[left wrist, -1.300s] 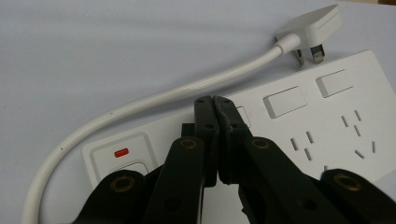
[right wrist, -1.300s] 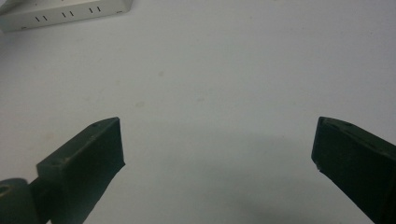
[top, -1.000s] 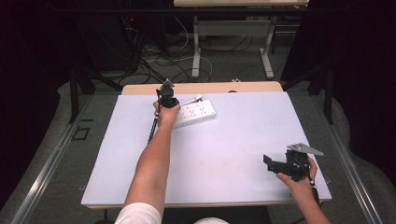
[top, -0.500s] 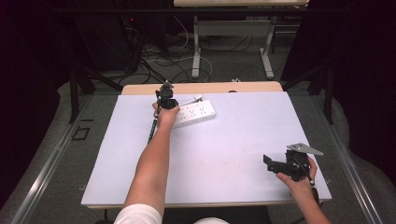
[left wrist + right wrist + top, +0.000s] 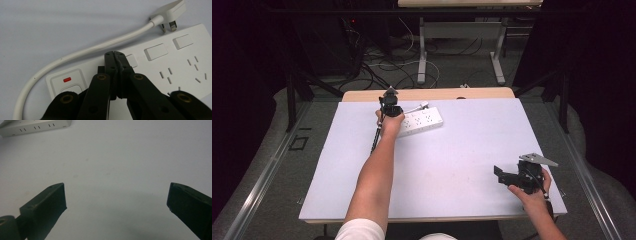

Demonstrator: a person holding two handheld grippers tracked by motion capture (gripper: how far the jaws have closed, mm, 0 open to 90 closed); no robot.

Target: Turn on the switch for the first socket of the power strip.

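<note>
**Left gripper pressed shut over the power strip**

My left gripper has its jaws closed together, tips resting at a switch on the white power strip. That close view shows a red indicator, rocker switches, socket slots, and the white cord curving to its plug. From above, the strip lies at the table's far edge, left of centre. My right gripper hovers wide open, holding nothing, near the right corner; broad bare surface lies between them.
</note>
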